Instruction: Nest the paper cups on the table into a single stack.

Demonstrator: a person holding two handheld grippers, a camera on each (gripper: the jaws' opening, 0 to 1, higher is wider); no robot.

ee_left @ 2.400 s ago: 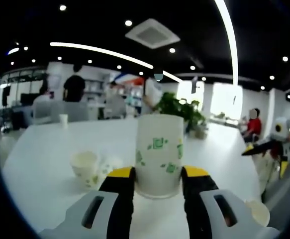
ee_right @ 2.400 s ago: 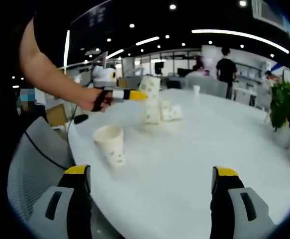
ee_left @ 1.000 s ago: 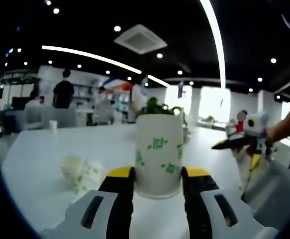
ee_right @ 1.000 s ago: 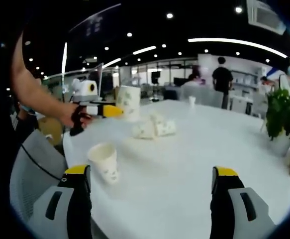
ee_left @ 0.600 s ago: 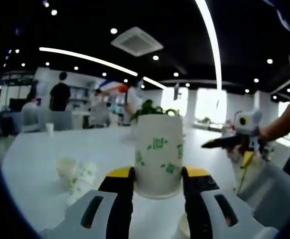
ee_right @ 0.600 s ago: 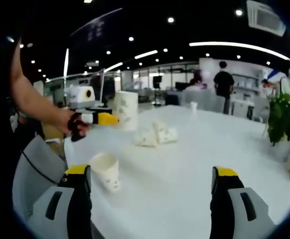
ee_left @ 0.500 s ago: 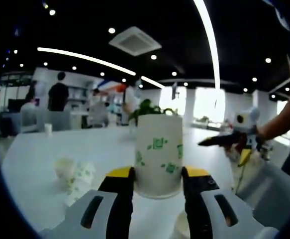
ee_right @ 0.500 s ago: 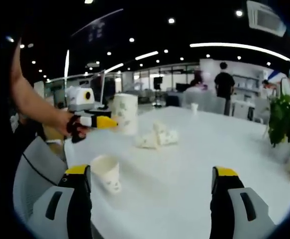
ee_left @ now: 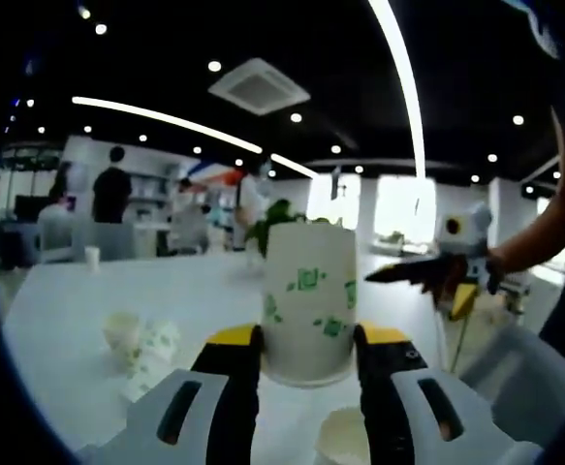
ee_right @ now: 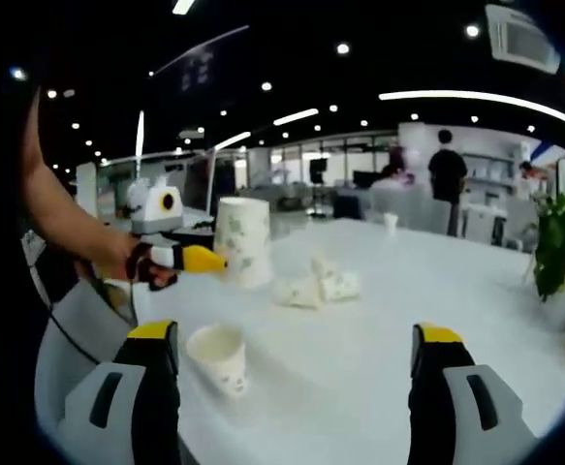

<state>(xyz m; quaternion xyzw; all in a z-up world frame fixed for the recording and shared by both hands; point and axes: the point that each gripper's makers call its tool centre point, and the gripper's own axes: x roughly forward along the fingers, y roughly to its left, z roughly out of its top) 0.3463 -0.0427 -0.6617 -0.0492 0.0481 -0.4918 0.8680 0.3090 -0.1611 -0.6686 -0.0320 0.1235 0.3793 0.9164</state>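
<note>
Held cup (ee_left: 310, 295): white paper, green print, mouth down, clamped between the yellow-tipped jaws of my left hand-held gripper (ee_left: 307, 339). It's lifted off the white surface (ee_left: 69, 320). In the right gripper view the same cup (ee_right: 241, 242) shows at the tip of the left hand-held gripper (ee_right: 204, 260), above the surface's near-left part (ee_right: 379, 329).

Upright cup (ee_right: 220, 358): stands mouth up on the surface, just beside my right hand-held gripper's left jaw. In the left gripper view its rim (ee_left: 342, 436) shows low in frame, below the held cup and between the jaws (only partly visible).

Tipped cups (ee_right: 316, 285): a small cluster lying on their sides, touching each other, mid-surface, beyond the upright cup. In the left gripper view the cluster (ee_left: 144, 347) sits to the left of my jaws; exact count hard to tell (blurred).

Right hand-held gripper (ee_right: 297, 360): jaws spread wide, nothing between them, hovering over the surface's near edge. It also shows in the left gripper view (ee_left: 427, 274), at the right, held in my hand.

Far end: one small cup (ee_left: 91, 257), well apart from the rest. A green plant (ee_right: 558, 247) stands at the right side of the surface.
</note>
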